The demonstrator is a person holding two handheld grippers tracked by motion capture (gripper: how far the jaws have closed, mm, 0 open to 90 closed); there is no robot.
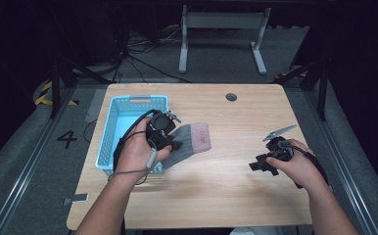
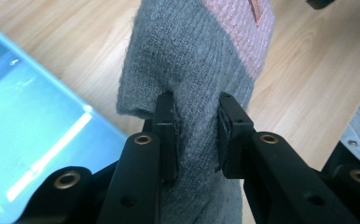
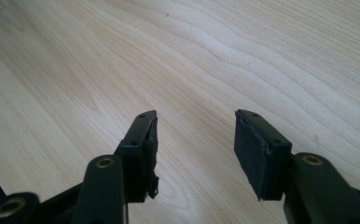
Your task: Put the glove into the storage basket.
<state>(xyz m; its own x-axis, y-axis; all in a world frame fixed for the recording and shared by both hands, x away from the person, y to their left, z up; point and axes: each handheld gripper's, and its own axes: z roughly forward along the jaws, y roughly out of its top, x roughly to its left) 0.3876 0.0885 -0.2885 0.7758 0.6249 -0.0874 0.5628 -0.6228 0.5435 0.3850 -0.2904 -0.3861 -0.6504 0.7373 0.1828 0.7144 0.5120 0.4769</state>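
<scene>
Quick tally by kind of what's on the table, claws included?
Sock: 1
Basket: 1
Claws: 2, left claw shut on the sock, right claw open
Total: 4

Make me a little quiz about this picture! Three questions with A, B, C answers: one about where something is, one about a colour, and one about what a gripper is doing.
1. Where is the basket?
A. On the left side of the table
B. On the floor
C. At the table's right edge

2. What colour is the end of the sock farthest from the left gripper?
A. Yellow
B. Pink
C. Green

3. What is the right gripper doing?
A. Squeezing the sock
B. Holding the basket
C. Open with nothing between its jaws

Answers:
1. A, the blue basket stands on the table's left side in the high view.
2. B, the grey sock ends in a pink band.
3. C, the right gripper view shows its jaws apart over bare wood, while the left gripper pinches the sock.
</scene>
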